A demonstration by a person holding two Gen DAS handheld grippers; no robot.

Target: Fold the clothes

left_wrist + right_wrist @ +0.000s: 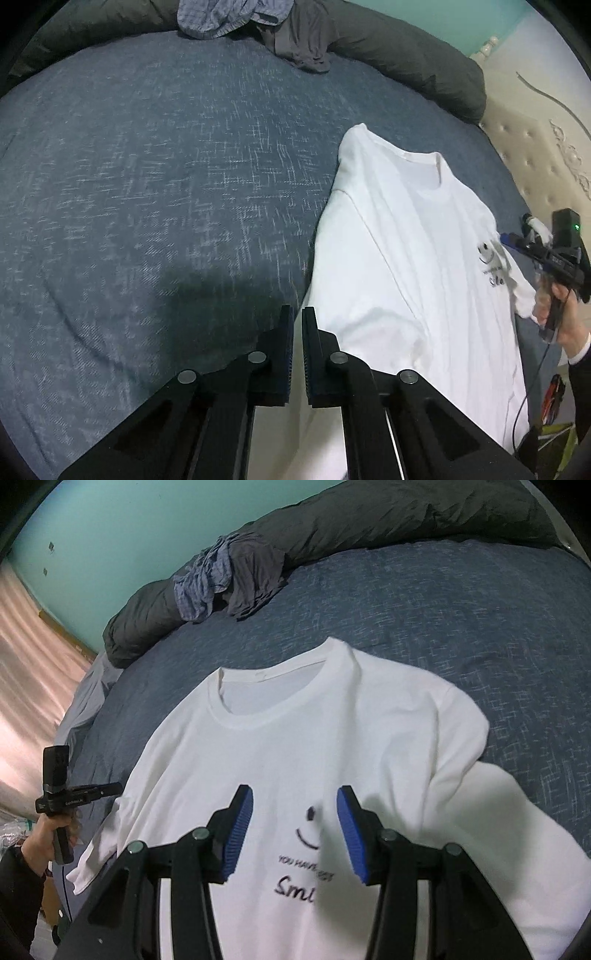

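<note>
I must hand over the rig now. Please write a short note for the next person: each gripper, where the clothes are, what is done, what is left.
Left gripper: shut, holding nothing, over the bed beside the T-shirt's edge.
Right gripper: open, empty, above the T-shirt's print.
White T-shirt: lies face up on the blue bed cover, one sleeve tucked over, not yet folded.
Crumpled blue and grey clothes: at the far side, against the dark duvet, untouched.
Left to do: fold the T-shirt, then the pile.

Black tools (293, 830); blue ribbed pads (240, 834)
</note>
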